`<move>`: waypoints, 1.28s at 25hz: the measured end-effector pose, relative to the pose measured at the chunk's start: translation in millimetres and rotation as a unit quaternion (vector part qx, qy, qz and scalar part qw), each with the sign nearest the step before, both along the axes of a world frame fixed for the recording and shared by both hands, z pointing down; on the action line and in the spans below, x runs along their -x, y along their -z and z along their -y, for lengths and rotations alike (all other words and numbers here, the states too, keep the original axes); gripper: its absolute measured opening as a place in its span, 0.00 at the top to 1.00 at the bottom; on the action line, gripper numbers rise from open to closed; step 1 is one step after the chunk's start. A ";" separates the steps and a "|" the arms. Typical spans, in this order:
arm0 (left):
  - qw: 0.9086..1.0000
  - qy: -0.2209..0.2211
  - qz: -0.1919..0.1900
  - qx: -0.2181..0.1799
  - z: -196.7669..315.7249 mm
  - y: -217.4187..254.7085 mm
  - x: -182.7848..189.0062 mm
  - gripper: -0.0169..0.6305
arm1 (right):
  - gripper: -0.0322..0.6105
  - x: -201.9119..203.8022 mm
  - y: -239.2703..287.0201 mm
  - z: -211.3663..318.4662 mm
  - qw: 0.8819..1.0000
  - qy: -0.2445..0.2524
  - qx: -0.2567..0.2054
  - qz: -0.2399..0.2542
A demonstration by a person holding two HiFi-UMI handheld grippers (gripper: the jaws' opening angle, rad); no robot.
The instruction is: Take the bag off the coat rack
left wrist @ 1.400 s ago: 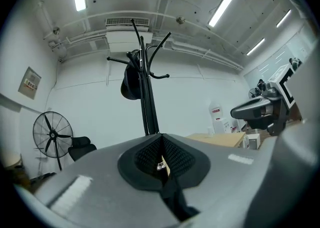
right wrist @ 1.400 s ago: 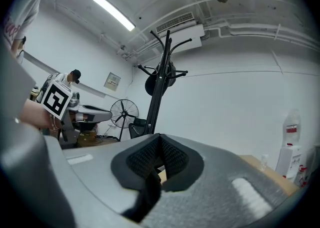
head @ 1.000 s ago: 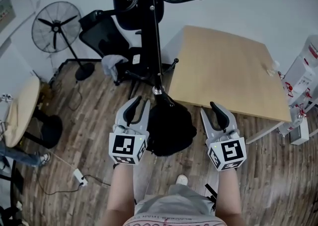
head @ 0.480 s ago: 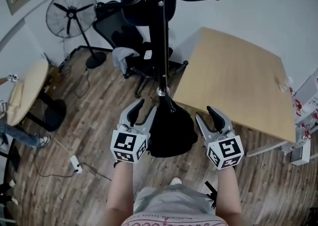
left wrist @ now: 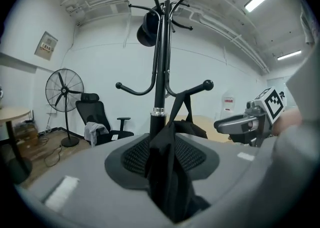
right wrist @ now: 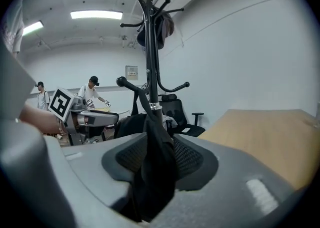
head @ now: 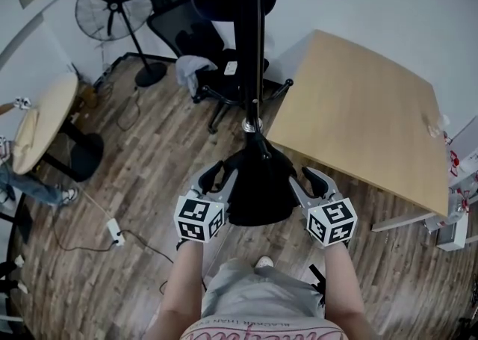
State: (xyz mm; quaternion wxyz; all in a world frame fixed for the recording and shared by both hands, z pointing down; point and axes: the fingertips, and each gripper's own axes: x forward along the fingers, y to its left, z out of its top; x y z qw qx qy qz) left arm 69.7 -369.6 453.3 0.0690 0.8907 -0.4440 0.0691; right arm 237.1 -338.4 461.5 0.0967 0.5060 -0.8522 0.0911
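A black bag (head: 258, 185) hangs low against the black coat rack (head: 246, 47). In the left gripper view its strap (left wrist: 179, 105) runs up to a lower hook (left wrist: 197, 89). My left gripper (head: 216, 178) is at the bag's left side and my right gripper (head: 305, 180) at its right side. Black bag fabric (left wrist: 170, 182) fills the gap between the left gripper's (left wrist: 167, 144) pads. Bag fabric (right wrist: 152, 182) likewise sits between the right gripper's (right wrist: 160, 147) pads. Both pairs of jaws are closing and press on the fabric.
A tan table (head: 358, 114) stands to the right of the rack, with an office chair (head: 187, 32) and a floor fan (head: 112, 6) behind it. A round table (head: 41, 129) is at the left, and a power strip (head: 116, 230) lies on the wood floor. People (right wrist: 92, 94) stand far off.
Both grippers have closed in on the bag's sides and now have its fabric between their jaws. The rack and table have shifted in view as the head moved.
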 end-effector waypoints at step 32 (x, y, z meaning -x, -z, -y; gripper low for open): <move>0.989 -0.082 0.047 0.113 17.3 -78.5 -22.3 0.63 | 0.42 30.9 -74.2 43.1 0.976 0.165 0.134 -0.052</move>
